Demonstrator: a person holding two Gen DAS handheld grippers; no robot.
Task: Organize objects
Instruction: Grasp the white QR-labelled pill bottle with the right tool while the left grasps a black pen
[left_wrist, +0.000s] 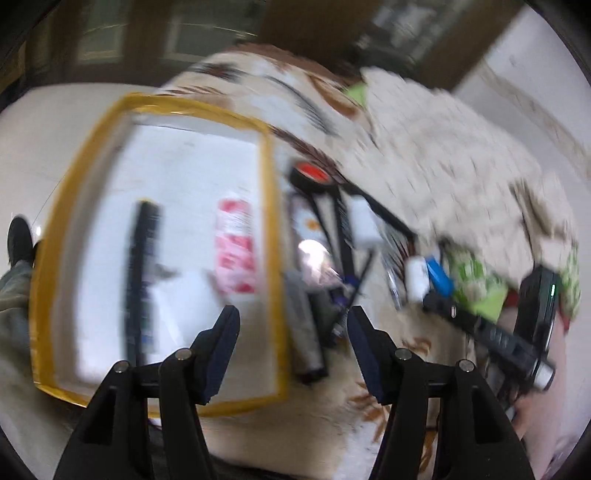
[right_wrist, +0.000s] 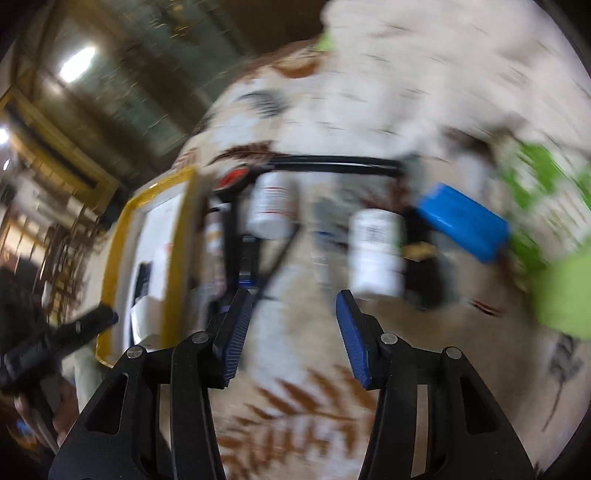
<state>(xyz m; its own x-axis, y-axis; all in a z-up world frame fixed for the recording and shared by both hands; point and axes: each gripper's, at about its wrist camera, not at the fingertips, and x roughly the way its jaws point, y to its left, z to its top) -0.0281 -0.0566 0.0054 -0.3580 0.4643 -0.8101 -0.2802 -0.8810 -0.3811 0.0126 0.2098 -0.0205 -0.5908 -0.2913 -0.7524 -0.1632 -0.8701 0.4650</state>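
A white tray with a yellow rim lies on a leaf-patterned cloth. A long black object and a pink-red packet lie in it. My left gripper hangs open above the tray's right edge, with nothing between its fingers. Right of the tray is a blurred heap: a black roll with a red centre, a white box, a white bottle and a blue box. My right gripper is open and empty over the cloth, just short of a white bottle. A second white bottle and the blue box lie beyond.
A crumpled beige blanket and green cloth crowd the far and right side. Black cables and dark sticks run through the heap. The tray rim borders the heap on the left. Both views are motion-blurred.
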